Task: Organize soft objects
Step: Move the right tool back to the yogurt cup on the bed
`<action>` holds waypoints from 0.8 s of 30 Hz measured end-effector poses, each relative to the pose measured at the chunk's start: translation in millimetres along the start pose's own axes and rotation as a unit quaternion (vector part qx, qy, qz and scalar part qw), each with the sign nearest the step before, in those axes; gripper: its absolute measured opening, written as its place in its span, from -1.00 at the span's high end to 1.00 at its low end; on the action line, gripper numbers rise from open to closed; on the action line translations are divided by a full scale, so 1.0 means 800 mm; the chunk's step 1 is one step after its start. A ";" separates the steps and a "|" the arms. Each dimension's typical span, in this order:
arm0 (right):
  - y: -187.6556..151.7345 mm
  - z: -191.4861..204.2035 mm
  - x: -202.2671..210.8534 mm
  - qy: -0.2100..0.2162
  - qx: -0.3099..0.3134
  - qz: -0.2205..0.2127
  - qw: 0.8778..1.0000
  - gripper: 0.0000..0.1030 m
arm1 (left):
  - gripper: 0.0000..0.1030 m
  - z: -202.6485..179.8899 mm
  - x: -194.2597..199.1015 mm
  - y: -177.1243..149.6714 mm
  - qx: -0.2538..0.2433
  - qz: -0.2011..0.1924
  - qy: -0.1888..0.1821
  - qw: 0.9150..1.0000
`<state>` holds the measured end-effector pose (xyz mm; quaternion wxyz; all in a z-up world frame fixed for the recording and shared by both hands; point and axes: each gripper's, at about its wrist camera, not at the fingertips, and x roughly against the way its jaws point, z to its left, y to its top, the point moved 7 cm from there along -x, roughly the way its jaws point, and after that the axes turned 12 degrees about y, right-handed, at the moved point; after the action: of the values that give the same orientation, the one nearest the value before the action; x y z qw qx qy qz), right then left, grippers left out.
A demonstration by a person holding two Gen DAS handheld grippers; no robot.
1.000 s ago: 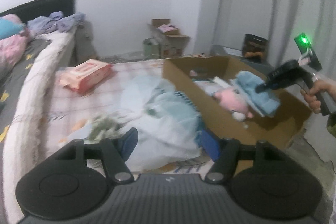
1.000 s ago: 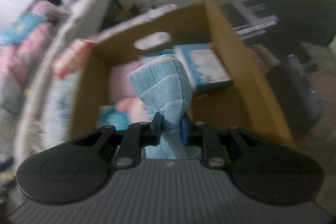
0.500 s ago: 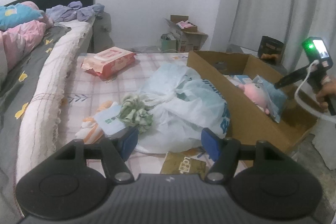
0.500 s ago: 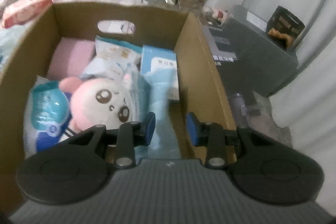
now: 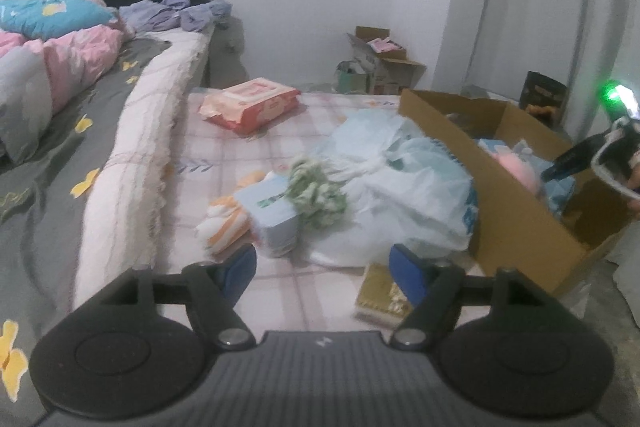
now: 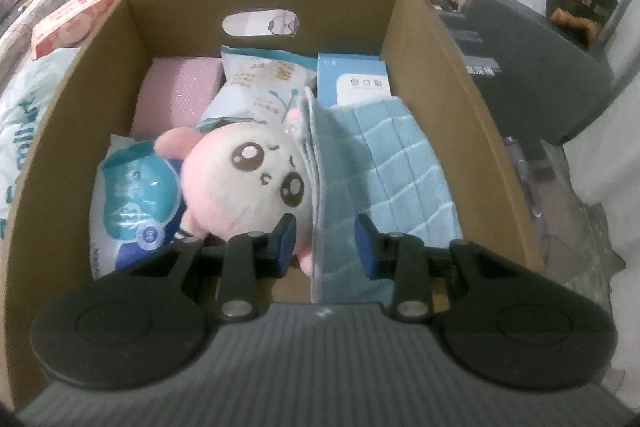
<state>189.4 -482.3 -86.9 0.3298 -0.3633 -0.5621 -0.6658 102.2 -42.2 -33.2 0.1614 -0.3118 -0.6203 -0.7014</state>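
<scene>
On the checked mat, a green-and-white cloth bundle (image 5: 316, 191) rests on a pale blue tissue pack (image 5: 276, 215), with an orange-striped cloth (image 5: 224, 223) beside them. My left gripper (image 5: 322, 263) hovers just short of this pile, its jaws opening with nothing between them. To the right stands the cardboard box (image 6: 432, 39). Inside it a pink plush toy (image 6: 248, 179) lies against a folded blue towel (image 6: 384, 163). My right gripper (image 6: 326, 241) hangs open over the towel's near edge, and its pads stand clear of the cloth.
A crumpled plastic bag (image 5: 408, 187) lies between the pile and the box (image 5: 520, 211). A red wipes pack (image 5: 252, 103) sits farther back and a gold packet (image 5: 380, 299) near my left jaws. The bed (image 5: 132, 155) runs along the left; a dark cabinet (image 6: 540, 75) stands right of the box.
The right gripper let go of the blue towel, which now lies in the box beside the plush. The left gripper swung left toward the cloth pile and its jaws widened.
</scene>
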 end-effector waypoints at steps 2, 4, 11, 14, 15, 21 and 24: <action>0.000 0.013 0.021 0.018 -0.001 -0.018 1.000 0.38 | -0.49 0.006 0.000 -0.006 0.001 0.006 0.004 1.000; 0.000 0.034 0.045 0.045 -0.005 -0.040 0.998 0.38 | -0.50 0.009 0.000 -0.012 0.001 0.011 0.006 1.000; -0.009 0.135 0.108 0.205 -0.011 -0.080 0.975 0.14 | -0.51 0.009 0.000 -0.024 -0.001 0.021 0.003 1.000; -0.014 0.182 0.122 0.265 -0.009 -0.081 0.961 0.12 | -0.51 0.012 0.001 -0.025 0.004 0.020 0.006 1.000; -0.016 0.196 0.126 0.283 -0.007 -0.082 0.956 0.12 | -0.51 0.014 0.002 -0.025 0.006 0.019 0.007 1.000; -0.027 0.275 0.132 0.340 0.013 -0.083 0.937 0.05 | -0.51 0.021 0.006 -0.025 0.008 0.010 0.021 1.000; -0.034 0.303 0.124 0.346 0.021 -0.079 0.935 0.04 | -0.51 0.024 0.007 -0.026 0.009 0.008 0.025 1.000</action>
<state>142.6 -241.6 9.4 0.4582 -0.0579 -0.4536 -0.7621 89.6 -18.9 -44.9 0.1850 -0.2973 -0.6199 -0.7022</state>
